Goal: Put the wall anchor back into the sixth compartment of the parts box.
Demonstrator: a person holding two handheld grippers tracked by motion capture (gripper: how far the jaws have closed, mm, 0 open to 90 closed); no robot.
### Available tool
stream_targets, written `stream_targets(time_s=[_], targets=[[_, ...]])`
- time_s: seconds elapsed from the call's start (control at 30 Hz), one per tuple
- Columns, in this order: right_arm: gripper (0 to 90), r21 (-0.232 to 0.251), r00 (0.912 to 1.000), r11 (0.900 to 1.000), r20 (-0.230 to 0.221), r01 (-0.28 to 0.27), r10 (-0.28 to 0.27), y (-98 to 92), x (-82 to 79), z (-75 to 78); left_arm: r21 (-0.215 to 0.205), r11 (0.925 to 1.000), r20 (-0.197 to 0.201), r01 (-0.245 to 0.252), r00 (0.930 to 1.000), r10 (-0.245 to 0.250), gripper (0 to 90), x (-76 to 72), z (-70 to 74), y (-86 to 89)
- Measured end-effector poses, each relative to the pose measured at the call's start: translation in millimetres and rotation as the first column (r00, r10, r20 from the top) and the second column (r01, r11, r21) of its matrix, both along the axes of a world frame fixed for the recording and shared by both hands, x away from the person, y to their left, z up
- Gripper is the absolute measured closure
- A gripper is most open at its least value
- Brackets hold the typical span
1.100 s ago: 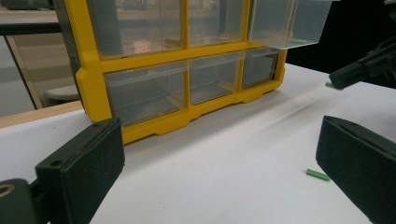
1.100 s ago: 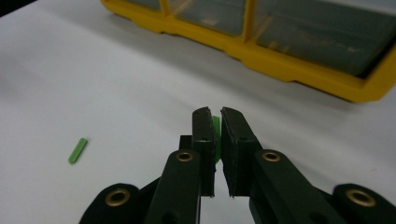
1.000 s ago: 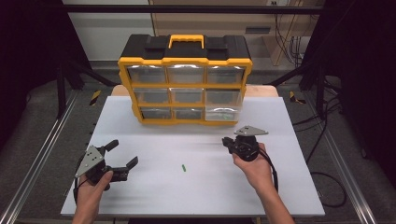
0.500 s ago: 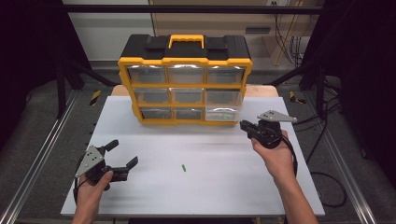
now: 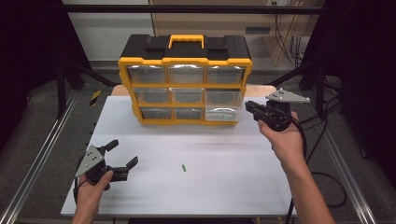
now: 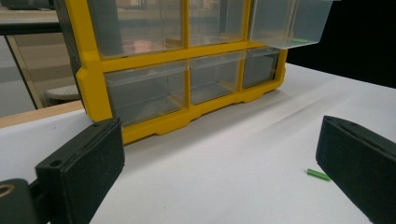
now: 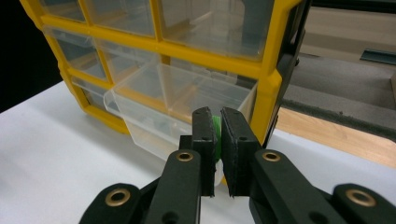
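right gripper (image 7: 217, 140) pinching a green piece (image 7: 215, 128) by the pulled-out drawer (image 7: 177, 100), left gripper (image 5: 122, 158) spread wide

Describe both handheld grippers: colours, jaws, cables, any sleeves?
Both are black: left gripper and right gripper, each with two blocky black jaws, brass-ringed pivot holes, a grey three-cornered plate on top with small holes, and a trailing black cable. Forearms are bare, no sleeves.

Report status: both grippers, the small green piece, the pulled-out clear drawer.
Right gripper shut on small green piece, beside open clear plastic drawer. Left gripper open, idle on white table. Second green piece lies loose. Path clear.
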State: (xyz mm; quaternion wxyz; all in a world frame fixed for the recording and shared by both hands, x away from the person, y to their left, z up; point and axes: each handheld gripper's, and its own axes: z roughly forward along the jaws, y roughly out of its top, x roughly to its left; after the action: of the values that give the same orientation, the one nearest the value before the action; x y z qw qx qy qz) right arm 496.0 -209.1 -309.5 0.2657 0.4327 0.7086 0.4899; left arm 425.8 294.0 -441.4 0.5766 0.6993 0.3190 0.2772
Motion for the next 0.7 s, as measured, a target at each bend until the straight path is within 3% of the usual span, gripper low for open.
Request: stream_targets(time_s=[0.23, 0.7], targets=[[84.7, 0.002, 1.0, 1.0, 0.0, -0.005, 0.005, 6.3, 9.8, 9.3, -0.002, 1.0, 0.001, -0.002, 1.0, 0.002, 1.2, 0.3, 0.1, 0.6], [84.7, -0.012, 0.9998, 1.0, -0.014, -0.016, 0.016, 20.7, 25.2, 13.5, -0.002, 1.0, 0.001, 0.0, 1.0, 0.0, 1.2, 0.3, 0.2, 0.5]])
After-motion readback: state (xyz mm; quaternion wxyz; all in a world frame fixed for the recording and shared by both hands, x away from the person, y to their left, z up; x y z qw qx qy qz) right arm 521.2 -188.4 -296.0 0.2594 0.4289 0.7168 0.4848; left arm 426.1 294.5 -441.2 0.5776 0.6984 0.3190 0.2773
